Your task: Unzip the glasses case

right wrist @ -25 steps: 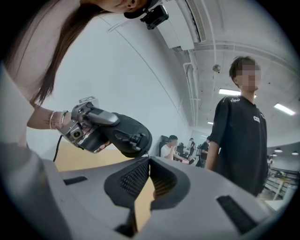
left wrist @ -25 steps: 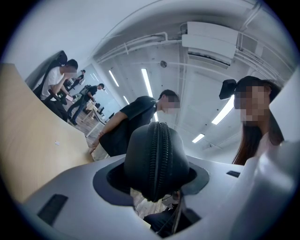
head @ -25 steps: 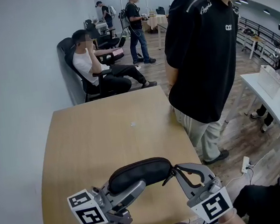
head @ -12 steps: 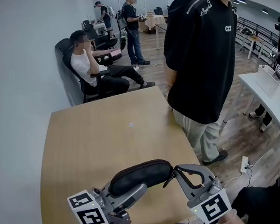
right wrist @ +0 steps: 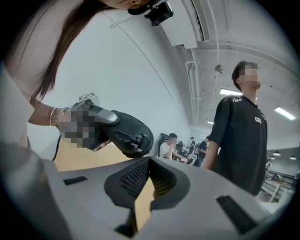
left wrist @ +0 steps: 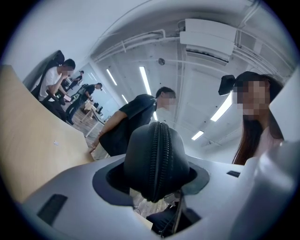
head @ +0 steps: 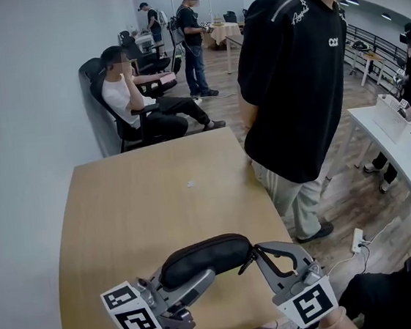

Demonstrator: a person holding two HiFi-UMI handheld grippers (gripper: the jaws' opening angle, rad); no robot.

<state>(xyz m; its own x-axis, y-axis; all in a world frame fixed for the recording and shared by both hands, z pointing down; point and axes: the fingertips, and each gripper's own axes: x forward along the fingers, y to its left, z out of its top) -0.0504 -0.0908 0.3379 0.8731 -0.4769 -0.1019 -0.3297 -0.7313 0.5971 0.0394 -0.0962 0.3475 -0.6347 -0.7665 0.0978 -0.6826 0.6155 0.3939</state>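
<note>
Dark glasses case (head: 201, 255), zipped shut, held up off the table.
Soft black oval shell w/ a zip (left wrist: 159, 154) running round its rim; teeth closed along all that shows. It lies lengthwise L to R, approx. level, above the near edge of the wooden table (head: 157, 195). Its L end is pinched between the jaws of the left gripper (head: 196, 276). R end hangs free, w/ the small zip pull (right wrist: 136, 138) sitting there.
</note>
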